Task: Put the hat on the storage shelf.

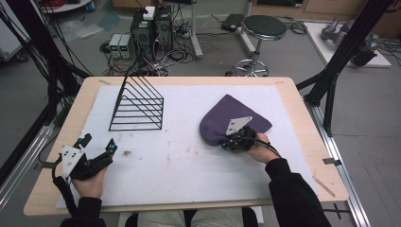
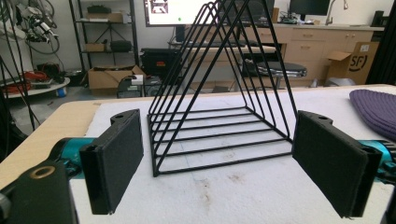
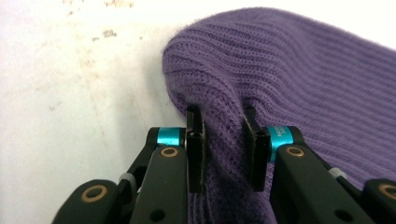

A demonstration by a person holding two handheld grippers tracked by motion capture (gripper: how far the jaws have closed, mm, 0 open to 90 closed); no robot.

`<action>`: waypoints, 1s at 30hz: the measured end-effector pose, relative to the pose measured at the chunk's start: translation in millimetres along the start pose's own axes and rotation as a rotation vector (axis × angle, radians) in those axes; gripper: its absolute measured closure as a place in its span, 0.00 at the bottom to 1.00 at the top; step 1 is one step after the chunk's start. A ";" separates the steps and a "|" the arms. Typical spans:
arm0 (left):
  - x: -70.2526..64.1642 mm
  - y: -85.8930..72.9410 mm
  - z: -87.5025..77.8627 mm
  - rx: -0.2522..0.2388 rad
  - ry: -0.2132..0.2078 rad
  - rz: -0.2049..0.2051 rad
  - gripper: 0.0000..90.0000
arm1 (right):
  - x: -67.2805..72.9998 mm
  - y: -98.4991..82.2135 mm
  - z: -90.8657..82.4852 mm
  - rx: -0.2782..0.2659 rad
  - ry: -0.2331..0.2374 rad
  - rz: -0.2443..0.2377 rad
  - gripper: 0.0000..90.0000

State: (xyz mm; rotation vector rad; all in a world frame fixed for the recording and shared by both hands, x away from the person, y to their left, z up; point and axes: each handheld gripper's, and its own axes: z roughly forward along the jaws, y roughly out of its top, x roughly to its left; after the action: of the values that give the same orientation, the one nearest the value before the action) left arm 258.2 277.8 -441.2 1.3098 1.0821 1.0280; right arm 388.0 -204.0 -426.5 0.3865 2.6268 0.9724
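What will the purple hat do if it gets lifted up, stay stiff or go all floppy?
Probably floppy: the purple hat is soft ribbed knit, and it already bunches into a fold where the right tool pinches its edge. It likely droops and hangs from that pinch. It looks light, and the fuzzy knit shouldn't slip out easily.

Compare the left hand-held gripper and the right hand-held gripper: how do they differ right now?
The left hand-held gripper is wide open and holds nothing; the right hand-held gripper pinches a fold of the purple knit beanie. The left faces the black wire rack; the right sits at the beanie's edge. Both are low over the white mat.
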 end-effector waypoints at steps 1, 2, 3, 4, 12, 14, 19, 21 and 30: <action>-0.2 -0.2 0.3 0.000 0.001 0.000 0.19 | -0.3 0.7 -2.1 -0.014 -0.004 0.000 0.84; -0.4 -0.3 0.4 0.001 0.001 0.000 0.19 | -1.1 1.3 -4.4 -0.025 -0.007 0.005 0.84; -0.6 -0.3 0.5 0.002 -0.003 0.004 0.19 | -2.4 1.7 -10.2 -0.050 -0.020 0.014 0.84; -1.2 -0.3 0.8 0.002 -0.004 0.004 0.19 | -3.6 1.8 -13.1 -0.063 -0.026 0.016 0.84; -3.1 -0.5 2.1 0.009 -0.007 0.014 0.19 | -12.9 8.8 -32.4 -0.147 -0.066 0.045 0.84; -3.0 -0.5 2.0 0.009 -0.009 0.014 0.19 | -16.3 10.5 -38.4 -0.173 -0.079 0.051 0.84; -3.5 -0.7 2.7 0.010 -0.011 0.012 0.19 | -18.2 10.0 -46.2 -0.207 -0.102 0.056 0.84; -3.9 -0.6 2.7 0.007 -0.012 0.012 0.19 | -18.6 10.3 -50.4 -0.230 -0.109 0.064 0.84; -4.1 -0.7 3.4 0.011 -0.015 0.015 0.19 | -25.2 20.4 -69.3 -0.310 -0.137 0.071 0.84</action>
State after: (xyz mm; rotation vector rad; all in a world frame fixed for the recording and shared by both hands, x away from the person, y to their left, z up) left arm 260.6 273.0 -441.9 1.3340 1.0698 1.0234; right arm 387.7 -238.3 -358.1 0.4535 2.3053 1.3028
